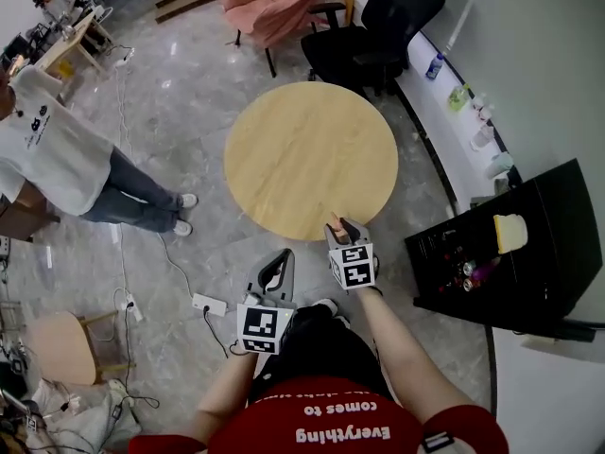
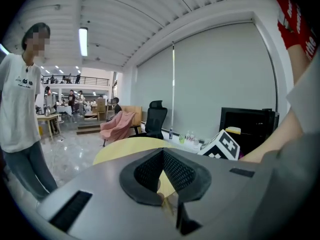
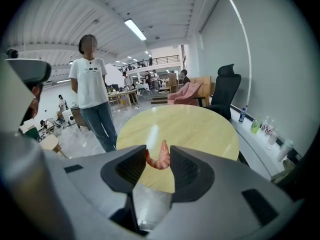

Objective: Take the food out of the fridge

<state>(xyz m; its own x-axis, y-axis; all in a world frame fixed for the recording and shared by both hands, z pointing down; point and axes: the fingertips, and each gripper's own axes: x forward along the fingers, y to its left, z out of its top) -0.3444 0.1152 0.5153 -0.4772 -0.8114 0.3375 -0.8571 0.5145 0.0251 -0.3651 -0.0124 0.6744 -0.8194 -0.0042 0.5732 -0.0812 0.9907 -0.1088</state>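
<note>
My right gripper [image 1: 342, 227] is shut on a pink shrimp [image 1: 335, 225] and hangs over the near edge of the round wooden table [image 1: 312, 154]. In the right gripper view the shrimp [image 3: 159, 159] sits pinched between the two dark pads [image 3: 186, 170], tail curled up, with the table [image 3: 200, 129] beyond it. My left gripper [image 1: 279, 265] is lower and to the left, over the floor, its jaws shut with nothing in them; its tips [image 2: 163, 153] meet. The black fridge [image 1: 529, 253] stands open at the right with a pale yellow food item [image 1: 510, 232] inside.
A person [image 1: 57, 159] stands to the left of the table. Black office chairs [image 1: 369, 26] and a chair draped in pink cloth [image 1: 274, 3] stand beyond it. Bottles [image 1: 473, 102] line the wall ledge. A power strip [image 1: 208, 304] with cables lies on the floor.
</note>
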